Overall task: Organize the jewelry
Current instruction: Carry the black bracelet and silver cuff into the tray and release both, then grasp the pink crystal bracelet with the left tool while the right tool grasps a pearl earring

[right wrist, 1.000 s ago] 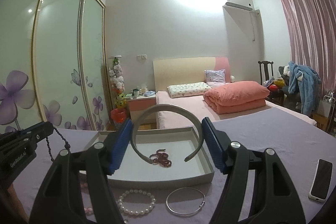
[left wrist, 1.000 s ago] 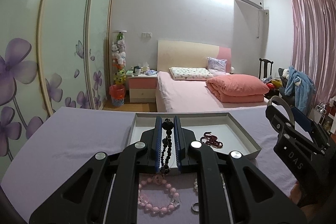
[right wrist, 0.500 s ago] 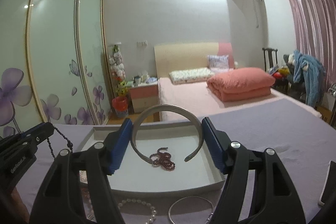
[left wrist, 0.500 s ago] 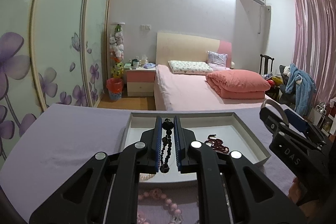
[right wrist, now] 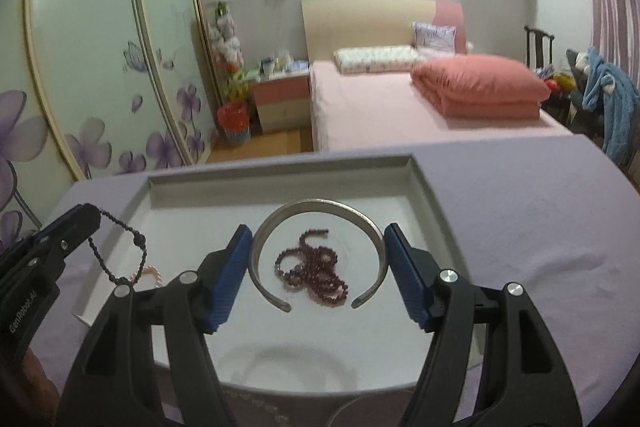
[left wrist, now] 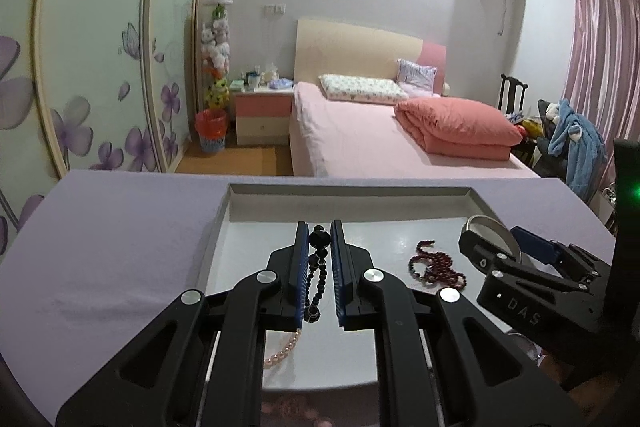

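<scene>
My left gripper (left wrist: 319, 225) is shut on a black bead bracelet (left wrist: 316, 279), which hangs over the left part of the white tray (left wrist: 224, 227). A grey headband (right wrist: 320, 203) spans the right gripper (right wrist: 319, 230), whose blue pads press on its two sides above the tray's (right wrist: 424, 195) middle. Inside the headband's arc a dark red bead string (right wrist: 316, 271) lies on the tray floor. In the right wrist view the left gripper (right wrist: 80, 219) shows at the left, the black bracelet (right wrist: 116, 255) dangling from it. The right gripper (left wrist: 500, 247) appears at the right of the left wrist view.
The tray sits on a purple cloth (left wrist: 100, 247). A pink pearl strand (left wrist: 280, 351) lies by the tray's near left edge. More pale beads (right wrist: 260, 407) and a thin silver ring (right wrist: 344, 415) rest blurred on the cloth just in front of the tray.
Both grippers have moved forward and down over the tray, each still holding its piece. The bracelets on the near cloth have slid to the bottom edge of both views.
</scene>
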Available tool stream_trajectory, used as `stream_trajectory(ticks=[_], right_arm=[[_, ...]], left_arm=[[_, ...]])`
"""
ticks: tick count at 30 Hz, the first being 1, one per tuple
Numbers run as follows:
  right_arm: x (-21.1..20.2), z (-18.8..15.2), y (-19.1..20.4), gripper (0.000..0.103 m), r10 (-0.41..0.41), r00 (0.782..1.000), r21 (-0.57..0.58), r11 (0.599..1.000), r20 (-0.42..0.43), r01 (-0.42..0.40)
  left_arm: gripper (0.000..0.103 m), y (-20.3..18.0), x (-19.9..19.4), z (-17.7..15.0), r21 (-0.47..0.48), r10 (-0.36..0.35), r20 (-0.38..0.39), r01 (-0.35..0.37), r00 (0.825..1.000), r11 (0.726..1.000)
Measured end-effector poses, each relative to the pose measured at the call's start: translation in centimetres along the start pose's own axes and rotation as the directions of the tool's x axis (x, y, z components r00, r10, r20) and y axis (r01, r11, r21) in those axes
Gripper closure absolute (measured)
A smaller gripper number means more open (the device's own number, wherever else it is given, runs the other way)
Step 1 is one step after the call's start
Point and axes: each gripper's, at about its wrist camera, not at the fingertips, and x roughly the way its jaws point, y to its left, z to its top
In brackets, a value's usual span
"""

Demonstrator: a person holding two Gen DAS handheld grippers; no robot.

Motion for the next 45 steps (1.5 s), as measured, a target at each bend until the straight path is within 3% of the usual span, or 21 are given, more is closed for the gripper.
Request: stream_trajectory(ticks=[3, 5, 14, 24, 35, 40, 45], right_arm=[[0.5, -0.1, -0.2, 0.036, 0.011, 0.999, 0.003, 1.0, -0.031, -0.011], [-0.1, 0.1, -0.6, 0.029, 0.008, 1.0, 0.011, 1.0, -0.01, -0.008], [-4.2, -0.4, -3.6, 0.029, 0.004, 0.999, 0.069, 0.998, 0.051, -0.007], [-9.7, -3.9, -4.0, 0.035, 0.025, 0.998, 0.034, 0.999, 0.064, -0.027], [-12.0, -11.7, -4.0, 0.056, 0.1, 0.987, -0.037, 0.994, -0.128, -0.106], [-12.0, -14.0, -2.5, 0.06, 0.118, 0.973, -0.096, 0.986, -0.196, -0.139], [-10.9, -14.3, -1.3, 0.071, 0.087, 0.968, -0.139, 0.983, -0.235, -0.122]], left_arm=[[0.091, 0.6, 0.7, 0.0, -0.025, -0.007, -0.033, 0.006, 0.999, 1.0], [0.09, 1.3, 0.7, 0.1, -0.047, -0.023, -0.044, 0.021, 0.999, 0.999], [0.08, 4.8, -2.6, 0.4, -0.113, 0.0, -0.012, -0.001, 1.0, 0.994], [0.075, 7.0, -7.4, -2.4, -0.131, 0.037, -0.032, -0.04, 0.999, 0.991], [0.055, 7.4, -10.5, -6.0, -0.083, 0.059, -0.077, -0.065, 0.995, 0.994], [0.054, 7.0, -10.1, -6.5, -0.073, 0.038, -0.111, -0.046, 0.993, 0.996], [0.054, 6.4, -9.8, -7.3, -0.056, 0.033, -0.132, -0.04, 0.991, 0.998]])
